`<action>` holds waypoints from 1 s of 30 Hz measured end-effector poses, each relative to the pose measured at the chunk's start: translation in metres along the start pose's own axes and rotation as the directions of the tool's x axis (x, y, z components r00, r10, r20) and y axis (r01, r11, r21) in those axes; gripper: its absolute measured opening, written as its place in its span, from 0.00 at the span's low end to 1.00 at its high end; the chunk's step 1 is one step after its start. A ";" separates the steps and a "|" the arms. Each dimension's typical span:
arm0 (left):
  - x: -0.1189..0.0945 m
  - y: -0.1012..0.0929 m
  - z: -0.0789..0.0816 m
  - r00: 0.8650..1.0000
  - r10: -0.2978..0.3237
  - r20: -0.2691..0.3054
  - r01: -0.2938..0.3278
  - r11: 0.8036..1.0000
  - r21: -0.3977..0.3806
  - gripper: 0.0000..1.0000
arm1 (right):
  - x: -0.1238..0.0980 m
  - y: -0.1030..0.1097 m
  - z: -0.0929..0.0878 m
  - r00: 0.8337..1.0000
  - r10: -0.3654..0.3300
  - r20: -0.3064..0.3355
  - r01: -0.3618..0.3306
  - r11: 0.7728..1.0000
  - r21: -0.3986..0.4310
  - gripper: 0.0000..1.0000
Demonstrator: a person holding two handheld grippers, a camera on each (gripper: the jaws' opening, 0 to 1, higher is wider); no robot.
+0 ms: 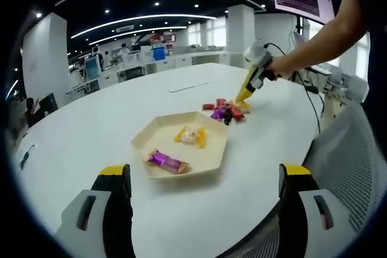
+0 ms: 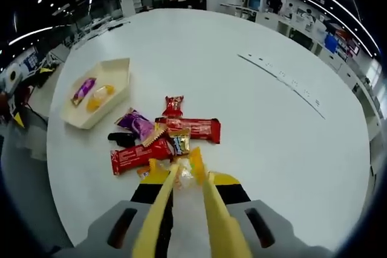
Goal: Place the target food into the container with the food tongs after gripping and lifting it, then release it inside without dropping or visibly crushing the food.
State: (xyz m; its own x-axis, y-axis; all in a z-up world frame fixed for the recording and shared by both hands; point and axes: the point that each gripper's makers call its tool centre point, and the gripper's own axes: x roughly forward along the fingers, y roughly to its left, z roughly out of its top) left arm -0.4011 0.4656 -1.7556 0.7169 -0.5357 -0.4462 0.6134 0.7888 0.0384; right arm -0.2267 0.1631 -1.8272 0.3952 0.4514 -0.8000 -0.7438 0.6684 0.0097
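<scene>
Your right claw (image 2: 187,176) clamps yellow tongs (image 2: 181,197) pinching a clear-wrapped yellow sweet (image 2: 184,173); left claw (image 1: 205,182) gapes empty. Squeeze harder and it crushes.

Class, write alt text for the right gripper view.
Yellow food tongs held in the right gripper close around a yellow-wrapped candy at the near edge of a pile of wrapped snacks on a white table; a cream hexagonal tray holding two candies sits beyond.
</scene>
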 end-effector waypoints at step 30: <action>0.001 0.000 -0.001 1.000 0.003 -0.008 -0.003 1.000 0.017 0.97 | -0.039 0.015 -0.040 0.999 0.051 -0.005 -0.051 0.986 -0.156 0.26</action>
State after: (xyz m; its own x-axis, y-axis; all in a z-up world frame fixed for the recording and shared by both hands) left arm -0.4009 0.4657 -1.7569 0.7160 -0.5308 -0.4534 0.6170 0.7851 0.0551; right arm -0.2746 0.1318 -1.8192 0.3537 0.4818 -0.8017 -0.8381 0.5438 -0.0429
